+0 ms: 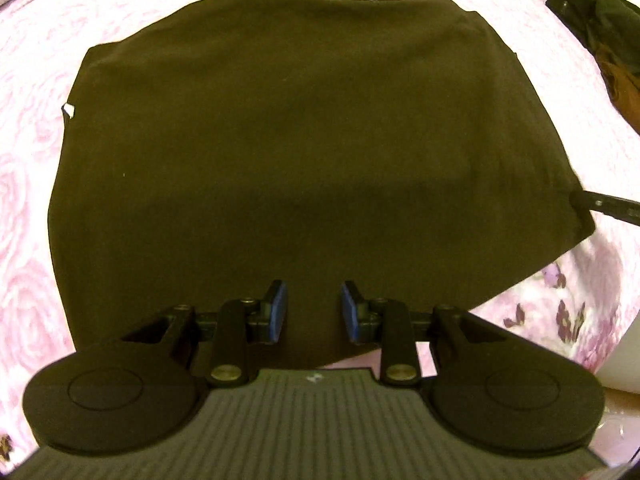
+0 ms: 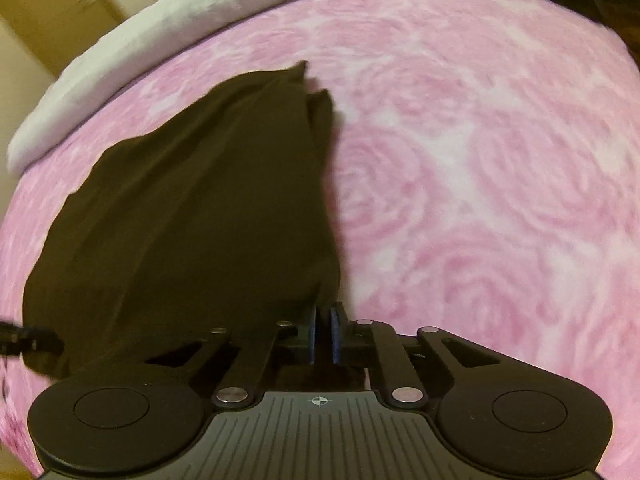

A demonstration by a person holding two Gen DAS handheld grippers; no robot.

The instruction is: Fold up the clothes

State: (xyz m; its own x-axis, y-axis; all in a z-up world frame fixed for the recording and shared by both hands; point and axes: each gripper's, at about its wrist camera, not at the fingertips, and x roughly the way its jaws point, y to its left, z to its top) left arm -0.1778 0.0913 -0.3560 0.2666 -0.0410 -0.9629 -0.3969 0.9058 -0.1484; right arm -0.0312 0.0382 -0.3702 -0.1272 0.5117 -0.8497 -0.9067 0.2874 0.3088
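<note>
Fabric first: your dark garment [image 1: 280,152] lies flat on the pink blanket [image 1: 32,184]. Your left gripper [image 1: 313,306] hovers spread at its 6 o'clock edge; your right gripper [image 2: 323,330] pinches the garment's corner.

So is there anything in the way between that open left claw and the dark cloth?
Nothing visible. The left gripper hangs open right over the dark garment, with only bare fabric between its blue pads. The right gripper pinches the garment's edge.
</note>
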